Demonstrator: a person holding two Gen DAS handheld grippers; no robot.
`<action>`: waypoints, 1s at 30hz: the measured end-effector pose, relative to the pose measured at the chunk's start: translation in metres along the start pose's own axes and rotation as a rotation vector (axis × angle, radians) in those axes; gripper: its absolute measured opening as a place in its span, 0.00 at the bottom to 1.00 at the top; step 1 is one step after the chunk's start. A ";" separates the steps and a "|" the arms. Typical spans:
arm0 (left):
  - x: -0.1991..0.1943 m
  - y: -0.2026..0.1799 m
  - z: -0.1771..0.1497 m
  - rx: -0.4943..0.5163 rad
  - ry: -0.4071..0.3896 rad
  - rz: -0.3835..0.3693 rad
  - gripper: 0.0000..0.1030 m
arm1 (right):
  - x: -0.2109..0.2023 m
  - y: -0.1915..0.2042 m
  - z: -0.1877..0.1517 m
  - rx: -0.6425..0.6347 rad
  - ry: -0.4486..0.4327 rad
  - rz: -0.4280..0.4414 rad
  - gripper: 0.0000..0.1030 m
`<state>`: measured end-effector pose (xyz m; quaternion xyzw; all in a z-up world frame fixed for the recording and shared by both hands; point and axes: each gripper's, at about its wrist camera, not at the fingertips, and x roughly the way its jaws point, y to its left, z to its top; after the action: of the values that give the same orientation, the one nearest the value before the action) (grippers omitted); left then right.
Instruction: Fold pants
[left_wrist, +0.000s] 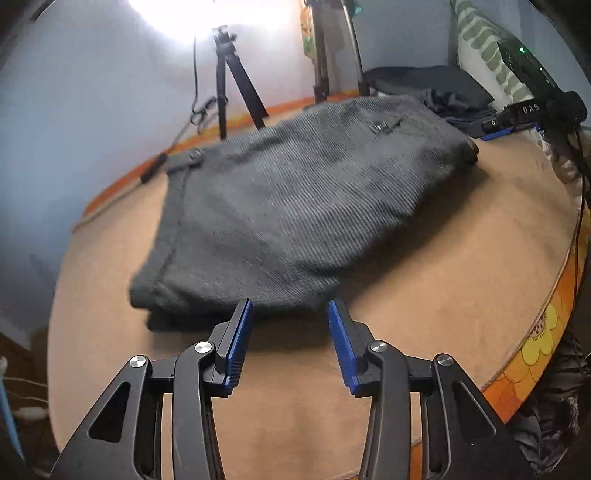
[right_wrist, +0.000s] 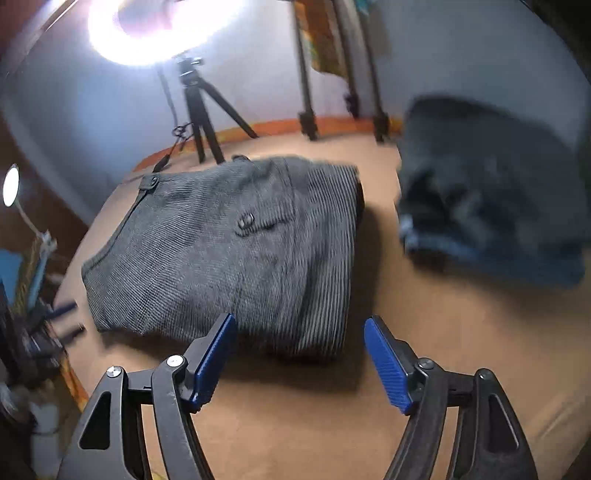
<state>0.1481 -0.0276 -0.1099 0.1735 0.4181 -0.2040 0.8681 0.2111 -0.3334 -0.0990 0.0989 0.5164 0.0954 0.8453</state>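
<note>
Grey corduroy pants (left_wrist: 288, 206) lie folded in a compact stack on the tan bed cover (left_wrist: 443, 295), button pocket facing up. They also show in the right wrist view (right_wrist: 229, 251). My left gripper (left_wrist: 290, 308) is open and empty, its blue pads just short of the stack's near edge. My right gripper (right_wrist: 299, 325) is open and empty, close above the near right corner of the stack. The other gripper's body (left_wrist: 532, 96) shows at the far right of the left wrist view.
A pile of dark folded clothes (right_wrist: 491, 192) sits to the right of the pants. Tripods (left_wrist: 229, 85) and a bright ring light (right_wrist: 147, 29) stand beyond the bed's far edge. An orange flowered bed edge (left_wrist: 543, 332) runs along the right.
</note>
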 end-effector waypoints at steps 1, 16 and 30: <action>0.002 0.000 -0.001 -0.013 0.003 -0.016 0.40 | 0.002 -0.004 -0.004 0.039 0.001 0.018 0.73; 0.025 0.002 -0.010 -0.084 0.039 -0.019 0.28 | 0.023 -0.024 -0.022 0.336 -0.014 0.165 0.77; 0.036 0.005 0.002 -0.135 0.009 -0.061 0.10 | 0.042 -0.016 -0.019 0.441 -0.007 0.257 0.76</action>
<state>0.1725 -0.0317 -0.1363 0.1027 0.4397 -0.2012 0.8693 0.2138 -0.3363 -0.1478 0.3459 0.5049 0.0869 0.7861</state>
